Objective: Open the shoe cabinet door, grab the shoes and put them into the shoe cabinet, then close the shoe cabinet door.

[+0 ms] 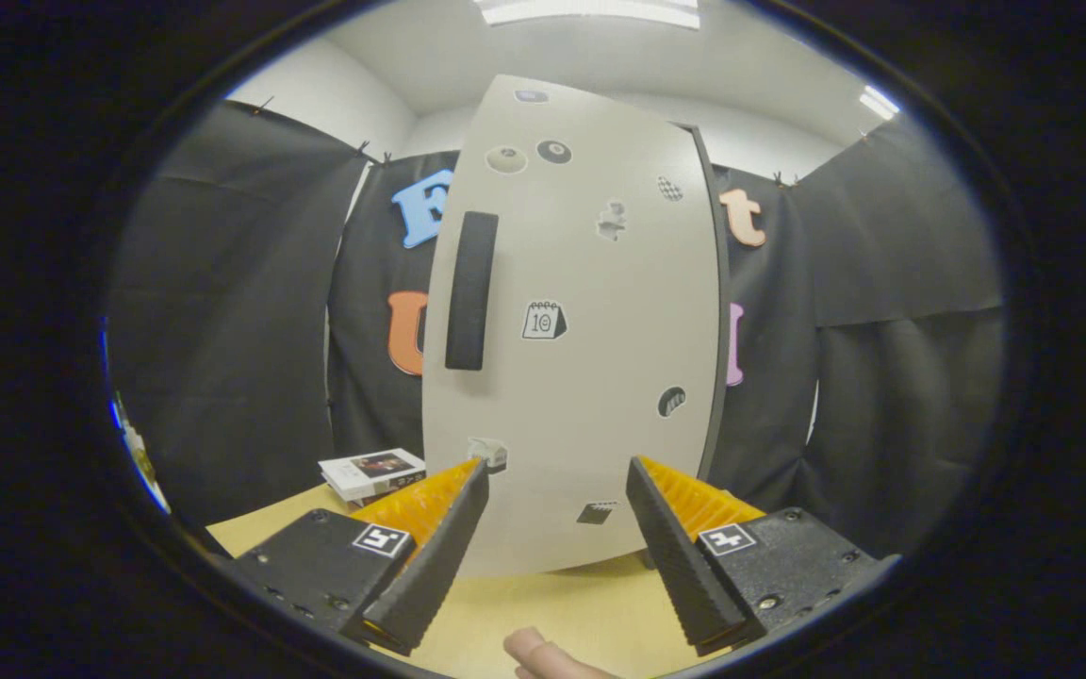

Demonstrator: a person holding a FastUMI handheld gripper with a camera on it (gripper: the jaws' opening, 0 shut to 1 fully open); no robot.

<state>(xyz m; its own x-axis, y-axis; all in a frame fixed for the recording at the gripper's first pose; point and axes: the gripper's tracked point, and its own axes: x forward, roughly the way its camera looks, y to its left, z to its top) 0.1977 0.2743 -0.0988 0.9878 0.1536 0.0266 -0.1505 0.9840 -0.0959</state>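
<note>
Nearest to us a fingertip [543, 653] shows at the near edge of the pale yellow wooden surface [590, 613], just below the gripper [557, 486]; we cannot tell what it is doing there; the gripper's two fingers stand well apart with nothing between them, and we judge them held wide and level so that they can reach for something broad. Just ahead of them stands the tall off-white shoe cabinet door [590, 377], dotted with small stickers; it looks shut, or close to it, with a dark edge down its right side; its long black vertical handle [471, 290] sits near its left edge, above and beyond the left finger, placed there, we think, so the door swings from the right. That fits either a door yet to be opened or one already closed again; we see no shoes. At the surface's far left corner lies a small stack of white books [371, 471], beside the cabinet.
</note>
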